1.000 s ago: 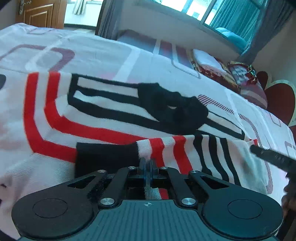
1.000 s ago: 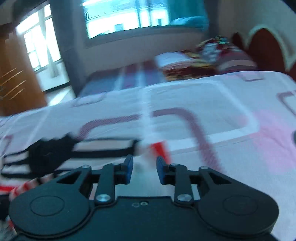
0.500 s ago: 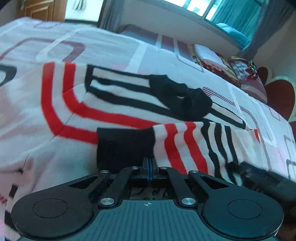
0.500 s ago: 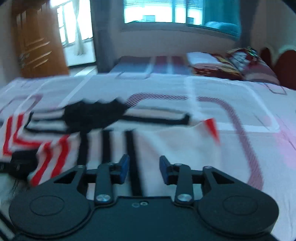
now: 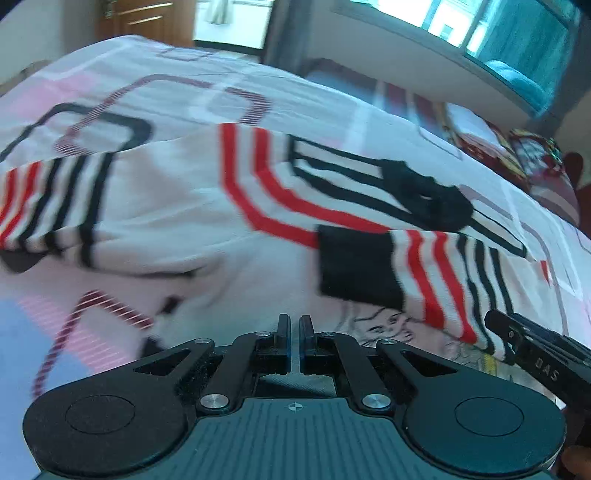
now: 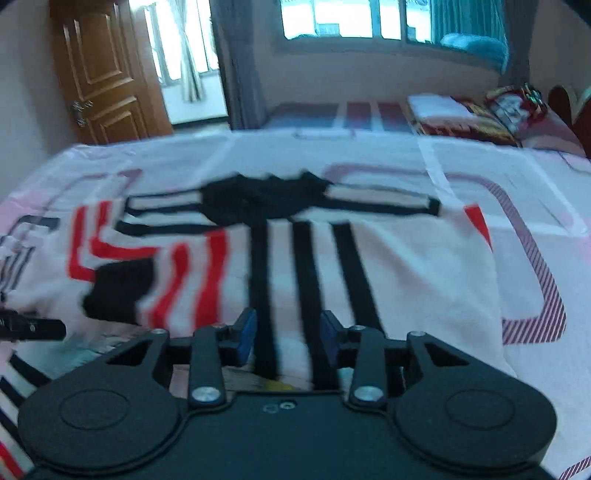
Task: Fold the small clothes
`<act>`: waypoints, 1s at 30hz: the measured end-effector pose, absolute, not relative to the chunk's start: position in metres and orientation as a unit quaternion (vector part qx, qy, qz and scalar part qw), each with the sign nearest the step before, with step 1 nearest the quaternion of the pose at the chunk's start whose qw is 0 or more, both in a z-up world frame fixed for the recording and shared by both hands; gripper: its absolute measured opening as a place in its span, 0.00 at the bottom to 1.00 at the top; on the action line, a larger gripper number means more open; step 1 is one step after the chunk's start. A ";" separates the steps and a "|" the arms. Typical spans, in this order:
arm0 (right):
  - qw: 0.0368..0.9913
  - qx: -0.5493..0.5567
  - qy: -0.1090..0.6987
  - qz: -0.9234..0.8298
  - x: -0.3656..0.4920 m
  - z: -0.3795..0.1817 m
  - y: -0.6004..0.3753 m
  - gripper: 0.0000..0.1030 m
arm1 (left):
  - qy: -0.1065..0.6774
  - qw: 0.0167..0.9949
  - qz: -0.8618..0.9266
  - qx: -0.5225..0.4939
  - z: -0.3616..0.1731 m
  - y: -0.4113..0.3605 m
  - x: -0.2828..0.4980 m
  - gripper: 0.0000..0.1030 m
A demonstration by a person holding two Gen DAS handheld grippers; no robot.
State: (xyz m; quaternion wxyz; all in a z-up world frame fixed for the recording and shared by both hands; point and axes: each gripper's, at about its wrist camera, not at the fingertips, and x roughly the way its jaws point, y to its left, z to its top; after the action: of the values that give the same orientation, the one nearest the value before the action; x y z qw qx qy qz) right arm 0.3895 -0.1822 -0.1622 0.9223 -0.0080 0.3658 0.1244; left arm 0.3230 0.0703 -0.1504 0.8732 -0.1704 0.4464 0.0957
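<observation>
A white sweater (image 5: 192,206) with red and black stripes and a black collar (image 5: 428,195) lies spread on the bed. Its right sleeve is folded across the body, black cuff (image 5: 358,266) on top. My left gripper (image 5: 294,332) is shut with nothing in it, a short way back from that cuff. In the right wrist view the same sweater (image 6: 399,266) fills the middle. My right gripper (image 6: 287,336) hovers low over the sleeve's black stripes with its jaws opening, pads clear of the cloth. One of its fingers (image 5: 517,332) shows at the left view's right edge.
The bed sheet (image 6: 535,177) is white and pink with dark looped lines. Folded bedding and pillows (image 6: 480,118) lie at the far right. A wooden door (image 6: 99,74) and a window (image 6: 351,18) stand beyond the bed.
My left gripper has drawn back from the black cuff, which stays lying on the sweater's body. My right gripper has swung over the folded sleeve and its jaws have widened.
</observation>
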 end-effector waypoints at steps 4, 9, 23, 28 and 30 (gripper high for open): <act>0.914 -0.006 0.366 0.172 0.371 -0.155 -0.156 0.43 | 0.453 0.861 0.121 -0.197 -0.152 0.100 0.303 0.02; 0.915 -0.022 0.357 0.187 0.358 -0.150 -0.120 0.48 | 0.443 0.853 0.150 -0.233 -0.160 0.148 0.283 0.02; 0.921 -0.015 0.363 0.144 0.374 -0.162 -0.049 0.53 | 0.388 0.866 0.204 -0.239 -0.179 0.286 0.265 0.02; 0.923 -0.019 0.363 0.128 0.379 -0.165 -0.034 0.53 | 0.381 0.865 0.207 -0.254 -0.184 0.308 0.267 0.03; 0.922 -0.019 0.366 0.123 0.381 -0.167 -0.031 0.53 | 0.390 0.847 0.230 -0.279 -0.188 0.319 0.266 0.03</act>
State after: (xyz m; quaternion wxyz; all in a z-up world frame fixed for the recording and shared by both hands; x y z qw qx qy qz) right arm 0.3813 -0.0306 -0.1666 0.9221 -0.0192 0.3665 0.1230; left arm 0.2664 0.3192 -0.1879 0.8467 -0.2795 0.3898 0.2302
